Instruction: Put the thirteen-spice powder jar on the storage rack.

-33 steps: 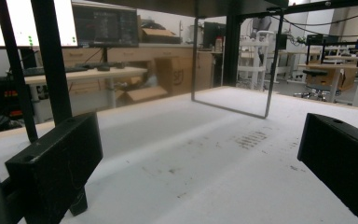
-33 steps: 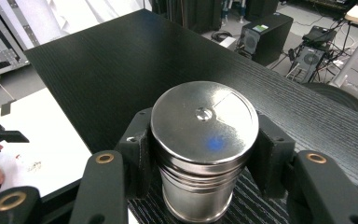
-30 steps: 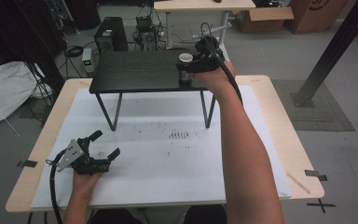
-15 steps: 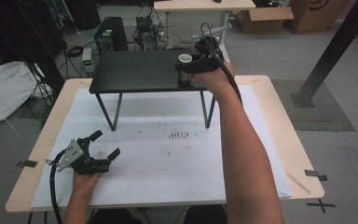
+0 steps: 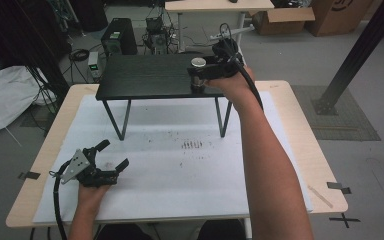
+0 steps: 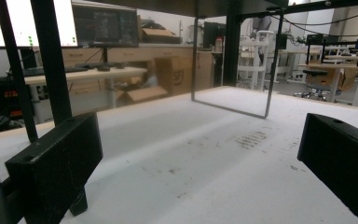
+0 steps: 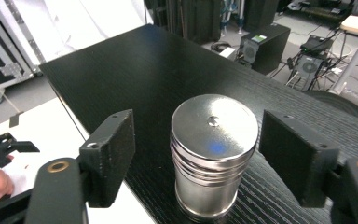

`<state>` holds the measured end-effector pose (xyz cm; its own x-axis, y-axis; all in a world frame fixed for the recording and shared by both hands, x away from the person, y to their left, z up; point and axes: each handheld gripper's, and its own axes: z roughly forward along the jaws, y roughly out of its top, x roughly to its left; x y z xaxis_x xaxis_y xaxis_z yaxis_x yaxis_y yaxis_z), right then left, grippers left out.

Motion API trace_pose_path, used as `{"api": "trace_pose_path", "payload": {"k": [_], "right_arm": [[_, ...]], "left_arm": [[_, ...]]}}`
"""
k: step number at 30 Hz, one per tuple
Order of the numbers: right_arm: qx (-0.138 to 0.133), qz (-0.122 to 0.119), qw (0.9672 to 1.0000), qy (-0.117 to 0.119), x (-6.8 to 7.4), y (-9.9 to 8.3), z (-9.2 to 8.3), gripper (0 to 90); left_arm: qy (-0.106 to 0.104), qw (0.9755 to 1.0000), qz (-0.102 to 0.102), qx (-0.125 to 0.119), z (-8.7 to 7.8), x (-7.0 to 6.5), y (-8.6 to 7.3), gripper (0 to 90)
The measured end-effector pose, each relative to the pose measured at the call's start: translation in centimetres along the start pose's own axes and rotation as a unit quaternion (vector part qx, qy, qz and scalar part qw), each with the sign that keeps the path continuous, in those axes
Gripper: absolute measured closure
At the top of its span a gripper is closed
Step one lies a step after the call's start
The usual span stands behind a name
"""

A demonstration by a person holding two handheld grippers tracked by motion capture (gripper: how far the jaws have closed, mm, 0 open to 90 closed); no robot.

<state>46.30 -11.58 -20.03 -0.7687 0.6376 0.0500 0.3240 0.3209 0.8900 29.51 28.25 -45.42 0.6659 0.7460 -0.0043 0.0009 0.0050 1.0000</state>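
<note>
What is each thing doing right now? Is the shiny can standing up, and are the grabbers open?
Metal canister: upright, lid on, standing near the black shelf's edge.
Right gripper: open, jaws just been opening, either side of the canister, not touching.
Left gripper: open, nothing between its jaws, resting low on the white mat.

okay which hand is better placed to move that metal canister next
Right. The right hand-held gripper straddles the metal canister on the black shelf, jaws just opened off it; the left hand-held gripper rests far away.
</note>
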Motion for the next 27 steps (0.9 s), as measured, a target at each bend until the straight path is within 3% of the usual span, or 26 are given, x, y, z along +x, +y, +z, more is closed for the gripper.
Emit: {"api": "trace_pose_path", "payload": {"k": [12,27], "right_arm": [[-0.02,0.001,0.9997,-0.013,0.6,-0.1,-2.0,19.6],[-0.085,0.007,0.9963,0.008,1.3,-1.6,-4.5,11.5]], "left_arm": [[0.0,1.0,0.001,0.0,0.0,0.0,0.0,0.2],[0.0,1.0,0.002,-0.001,0.0,0.0,0.0,0.2]]}}
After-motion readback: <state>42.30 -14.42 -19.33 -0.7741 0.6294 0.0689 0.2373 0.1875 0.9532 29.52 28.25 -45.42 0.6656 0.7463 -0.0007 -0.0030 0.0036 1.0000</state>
